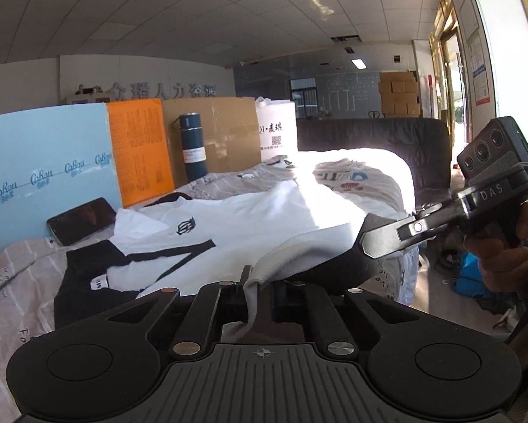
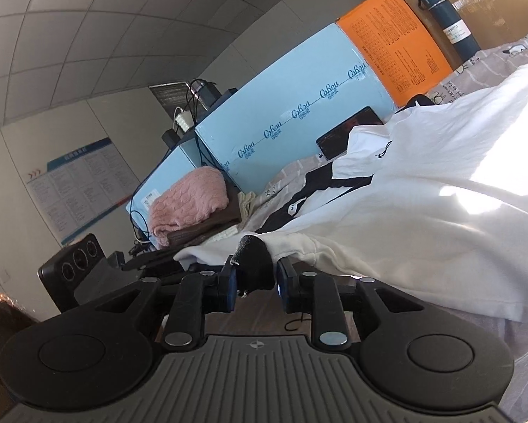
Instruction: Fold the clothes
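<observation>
Left tongs (image 1: 258, 296) nearest, pinched on white hem of shirt (image 1: 249, 225). Right tongs (image 2: 255, 275) clamp dark cuff at same near edge of bed (image 1: 13, 282). Shirt lies spread on bed, collar toward phone (image 1: 82, 219) and blue box (image 1: 48, 148) at far side. I judge fold just starting: I should lift both grips level, keep hem taut between them, carry it toward collar, avoid dragging sheet or nudging phone.
</observation>
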A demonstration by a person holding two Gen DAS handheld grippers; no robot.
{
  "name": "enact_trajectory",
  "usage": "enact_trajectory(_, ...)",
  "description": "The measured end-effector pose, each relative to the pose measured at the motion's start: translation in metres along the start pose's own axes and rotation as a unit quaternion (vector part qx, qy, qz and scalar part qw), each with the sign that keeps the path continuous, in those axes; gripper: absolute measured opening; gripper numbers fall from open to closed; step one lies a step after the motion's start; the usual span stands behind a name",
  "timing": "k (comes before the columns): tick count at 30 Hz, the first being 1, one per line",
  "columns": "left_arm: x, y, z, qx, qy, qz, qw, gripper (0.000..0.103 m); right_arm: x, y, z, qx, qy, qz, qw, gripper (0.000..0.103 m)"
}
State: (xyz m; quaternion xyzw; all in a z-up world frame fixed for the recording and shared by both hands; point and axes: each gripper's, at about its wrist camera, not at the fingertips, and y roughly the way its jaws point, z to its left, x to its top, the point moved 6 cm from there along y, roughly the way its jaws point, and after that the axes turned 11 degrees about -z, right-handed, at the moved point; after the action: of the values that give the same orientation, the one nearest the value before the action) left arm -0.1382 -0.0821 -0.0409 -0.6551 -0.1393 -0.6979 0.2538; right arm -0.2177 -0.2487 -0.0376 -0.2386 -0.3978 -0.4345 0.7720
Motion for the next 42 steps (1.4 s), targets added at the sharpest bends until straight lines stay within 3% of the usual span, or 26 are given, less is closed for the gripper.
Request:
enact_trajectory(1, 0.000, 0.002, 0.001, -0.002, -0.005, 0.001, 1.0000, 0.006, -0.002, -0.003, 0.003, -0.010, -0.027, 0.007, 1.000, 0.045)
enact_trajectory(5, -0.005, 0.010, 0.001, -0.012, -0.009, 0.018, 0.9997, 0.008, -0.004, -0.015, -0.001, -0.069, -0.100, 0.021, 0.992, 0.047)
enact_trajectory(8, -0.009, 0.016, -0.002, -0.025, -0.002, 0.034, 0.9991, 0.015, -0.009, -0.020, -0.009, -0.113, -0.144, 0.037, 0.982, 0.050)
enact_trajectory(10, -0.010, 0.017, -0.006, -0.031, 0.009, 0.037, 0.9988, 0.024, -0.013, -0.023, -0.011, -0.136, -0.175, 0.041, 0.974, 0.057)
enact_trajectory(15, -0.007, 0.020, -0.017, -0.050, 0.040, 0.034, 0.9974, 0.060, -0.020, -0.022, -0.017, -0.176, -0.229, 0.042, 0.957, 0.061)
enact_trajectory(16, -0.007, 0.021, -0.019, -0.055, 0.044, 0.033, 0.9969, 0.059, -0.022, -0.021, -0.018, -0.178, -0.236, 0.042, 0.954, 0.061)
enact_trajectory(17, -0.006, 0.022, -0.021, -0.061, 0.048, 0.033, 0.9965, 0.051, -0.023, -0.020, -0.018, -0.181, -0.243, 0.043, 0.952, 0.061)
enact_trajectory(18, -0.005, 0.023, -0.023, -0.066, 0.052, 0.032, 0.9959, 0.008, -0.025, -0.018, -0.018, -0.182, -0.253, 0.044, 0.949, 0.061)
enact_trajectory(22, 0.003, 0.014, -0.006, -0.076, -0.018, 0.007, 0.9969, 0.007, -0.029, -0.016, -0.019, -0.204, -0.289, 0.047, 0.934, 0.061)
enact_trajectory(26, 0.020, -0.006, 0.021, -0.084, -0.112, -0.043, 0.9892, 0.007, -0.034, -0.023, -0.023, -0.246, -0.352, 0.039, 0.902, 0.060)
enact_trajectory(28, 0.025, -0.009, 0.029, -0.085, -0.136, -0.052, 0.9857, 0.007, -0.037, -0.027, -0.025, -0.265, -0.385, 0.033, 0.883, 0.060)
enact_trajectory(33, 0.024, -0.005, 0.023, -0.101, -0.122, -0.041, 0.9865, 0.007, -0.048, -0.036, -0.033, -0.317, -0.470, 0.039, 0.822, 0.050)
enact_trajectory(35, 0.021, -0.005, 0.022, -0.103, -0.119, -0.033, 0.9869, 0.007, -0.055, -0.042, -0.044, -0.348, -0.504, 0.061, 0.788, 0.042)
enact_trajectory(38, 0.014, -0.004, 0.019, -0.108, -0.115, -0.015, 0.9873, 0.007, -0.065, -0.051, -0.065, -0.378, -0.528, 0.097, 0.754, 0.035)
enact_trajectory(39, 0.011, -0.003, 0.017, -0.109, -0.111, -0.002, 0.9878, 0.007, -0.066, -0.053, -0.071, -0.382, -0.526, 0.100, 0.753, 0.026)
enact_trajectory(40, 0.006, -0.002, 0.014, -0.111, -0.110, 0.015, 0.9877, 0.007, -0.067, -0.056, -0.076, -0.386, -0.524, 0.103, 0.752, 0.010)
enact_trajectory(42, -0.006, 0.002, 0.009, -0.113, -0.113, 0.055, 0.9857, 0.007, -0.066, -0.062, -0.081, -0.390, -0.514, 0.105, 0.756, 0.004)
